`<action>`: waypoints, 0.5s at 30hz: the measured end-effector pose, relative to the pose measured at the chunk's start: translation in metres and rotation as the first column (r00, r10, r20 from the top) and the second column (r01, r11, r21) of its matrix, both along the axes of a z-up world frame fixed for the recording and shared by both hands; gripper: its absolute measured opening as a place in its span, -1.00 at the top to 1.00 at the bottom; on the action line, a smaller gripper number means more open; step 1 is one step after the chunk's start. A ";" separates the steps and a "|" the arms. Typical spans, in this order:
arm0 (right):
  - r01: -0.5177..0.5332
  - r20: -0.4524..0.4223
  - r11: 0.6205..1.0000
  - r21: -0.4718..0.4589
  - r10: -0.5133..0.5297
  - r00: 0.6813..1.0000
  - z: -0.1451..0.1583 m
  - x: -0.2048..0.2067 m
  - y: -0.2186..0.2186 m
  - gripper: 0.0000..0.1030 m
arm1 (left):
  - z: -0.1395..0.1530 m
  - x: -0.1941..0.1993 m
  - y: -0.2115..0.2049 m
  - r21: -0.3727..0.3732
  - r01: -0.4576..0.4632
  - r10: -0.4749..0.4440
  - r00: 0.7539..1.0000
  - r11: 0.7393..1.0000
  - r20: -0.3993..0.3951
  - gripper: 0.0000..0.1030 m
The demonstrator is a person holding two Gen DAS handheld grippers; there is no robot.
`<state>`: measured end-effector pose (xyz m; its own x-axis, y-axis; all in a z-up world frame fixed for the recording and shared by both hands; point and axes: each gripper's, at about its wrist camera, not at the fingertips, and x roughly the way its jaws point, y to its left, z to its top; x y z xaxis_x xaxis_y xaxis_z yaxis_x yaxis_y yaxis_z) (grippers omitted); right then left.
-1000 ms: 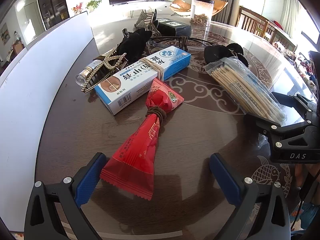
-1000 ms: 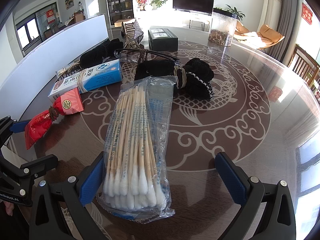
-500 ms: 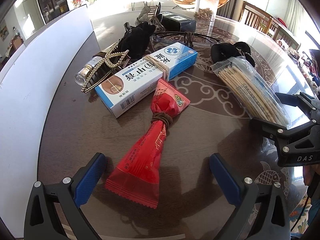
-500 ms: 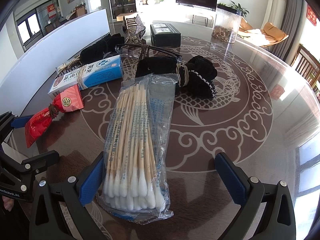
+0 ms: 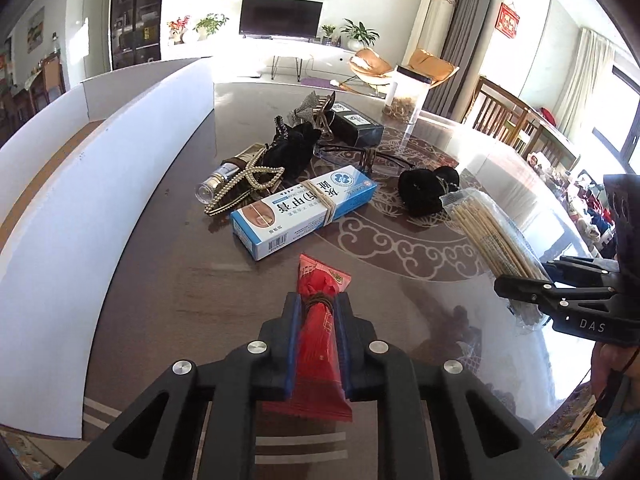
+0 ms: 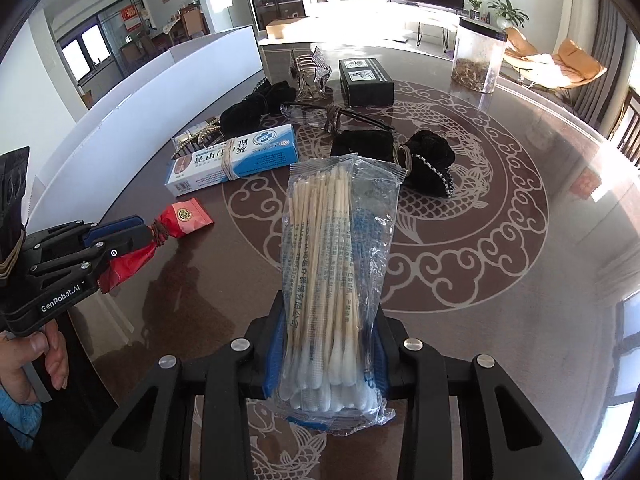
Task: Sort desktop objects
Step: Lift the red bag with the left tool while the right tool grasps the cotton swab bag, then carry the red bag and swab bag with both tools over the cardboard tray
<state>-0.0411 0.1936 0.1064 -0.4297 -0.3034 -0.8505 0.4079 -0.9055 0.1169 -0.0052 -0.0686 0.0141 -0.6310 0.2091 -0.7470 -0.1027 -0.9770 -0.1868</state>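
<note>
My left gripper is shut on a red snack packet tied with a brown band, gripping it just below the band and holding it off the dark table. In the right wrist view the same left gripper holds the red packet at the left. The right gripper has its jaws closing on a clear bag of cotton swabs, pads against the bag's sides near the cotton tips. From the left wrist view, the right gripper and the swab bag sit at the right.
On the table lie a blue and white box, a pearl hair clip, a small bottle, black pouches, glasses, a black box and a clear jar. A white board stands along the left.
Both grippers closed, the left on the red packet, the right on the swab bag. Both have lifted and tilted up, so more of the room shows.
</note>
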 end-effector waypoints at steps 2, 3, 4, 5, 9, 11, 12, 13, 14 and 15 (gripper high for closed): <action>0.001 -0.004 1.000 -0.025 -0.001 1.000 0.008 0.011 0.002 0.29 | 0.011 0.013 -0.011 0.024 -0.026 0.027 0.999 0.999 -0.028 0.68; -0.008 -0.008 1.000 -0.030 0.008 1.000 0.010 0.014 0.000 0.29 | 0.015 0.016 -0.016 0.027 -0.034 0.035 0.999 0.999 -0.034 0.68; -0.018 -0.012 0.999 -0.029 0.018 1.000 0.012 0.016 -0.003 0.29 | 0.015 0.016 -0.019 0.021 -0.036 0.037 0.999 0.999 -0.030 0.68; -0.031 -0.021 0.999 -0.025 0.030 0.999 0.013 0.015 -0.008 0.29 | 0.013 0.015 -0.021 0.011 -0.025 0.025 1.000 1.000 -0.010 0.68; -0.063 -0.043 0.998 -0.011 0.063 0.997 0.016 0.015 -0.023 0.29 | 0.002 0.023 -0.024 -0.004 0.029 -0.029 0.998 1.000 0.059 0.65; -0.054 -0.036 0.997 -0.047 0.053 0.998 0.017 0.017 -0.022 0.29 | 0.002 0.021 -0.022 0.021 0.062 -0.063 0.995 0.998 0.080 0.41; -0.048 -0.032 0.997 -0.065 0.046 0.998 0.017 0.019 -0.020 0.29 | 0.002 0.017 -0.019 0.030 0.072 -0.074 0.994 0.997 0.086 -0.01; -0.043 -0.029 0.996 -0.082 0.041 0.999 0.017 0.022 -0.019 0.29 | 0.001 0.013 -0.014 0.032 0.083 -0.085 0.992 0.996 0.096 -0.28; -0.039 -0.024 0.995 -0.093 0.037 0.999 0.016 0.023 -0.019 0.29 | -0.001 0.009 -0.009 0.025 0.093 -0.095 0.990 0.995 0.101 -0.68; -0.036 -0.020 0.994 -0.102 0.034 0.999 0.015 0.025 -0.018 0.29 | -0.003 0.004 -0.002 0.013 0.108 -0.108 0.989 0.994 0.101 -0.74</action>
<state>-0.0157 0.1759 0.1219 -0.4329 -0.4035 -0.8061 0.4420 -0.8744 0.2003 -0.0009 -0.0708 0.0109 -0.5257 0.2776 -0.8041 -0.1878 -0.9598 -0.2085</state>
